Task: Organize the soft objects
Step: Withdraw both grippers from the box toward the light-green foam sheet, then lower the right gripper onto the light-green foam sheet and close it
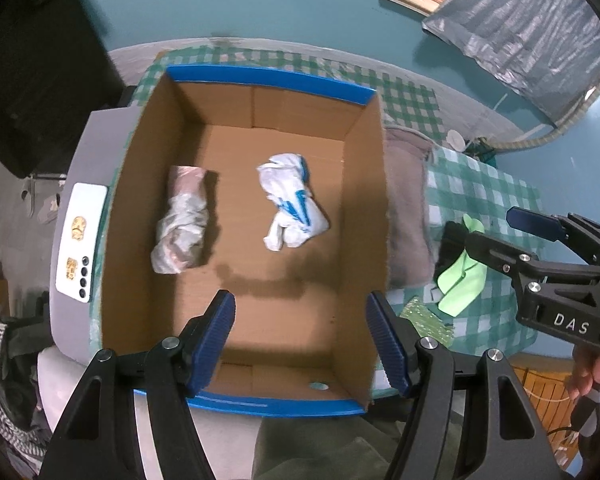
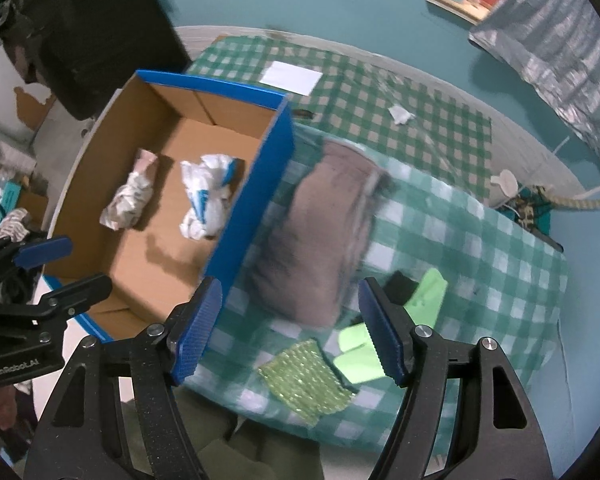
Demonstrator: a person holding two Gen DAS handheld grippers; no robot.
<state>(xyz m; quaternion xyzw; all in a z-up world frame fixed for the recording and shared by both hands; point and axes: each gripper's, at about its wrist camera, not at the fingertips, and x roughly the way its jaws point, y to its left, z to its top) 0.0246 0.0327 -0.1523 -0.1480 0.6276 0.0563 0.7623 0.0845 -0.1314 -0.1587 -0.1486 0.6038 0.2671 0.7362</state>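
A: Soft objects status: crumpled white-and-blue plastic bag (image 1: 292, 200) and rolled pale cloth bundle (image 1: 182, 220) both lie on the floor of the open brown cardboard box with blue rim (image 1: 268, 76), apart from each other.

B: Outside the box?

A: Folded grey-brown cloth (image 2: 324, 224) on the green checked tabletop (image 2: 480, 248), right against the box's blue wall. Light green glove-like piece (image 2: 428, 292) and green bubble-wrap square (image 2: 304, 380) nearer the edge.

B: Tongs?

A: Left tongs (image 1: 300, 340) wide open, empty, over the box. Right tongs (image 2: 292, 328) wide open, empty, above the grey-brown cloth's near end.

B: Risks?

A: Likely the cloth unfolds or slips if pinched by one layer, and it could snag the box wall. Bubble wrap sits near the tabletop edge, so a nudge might drop it.
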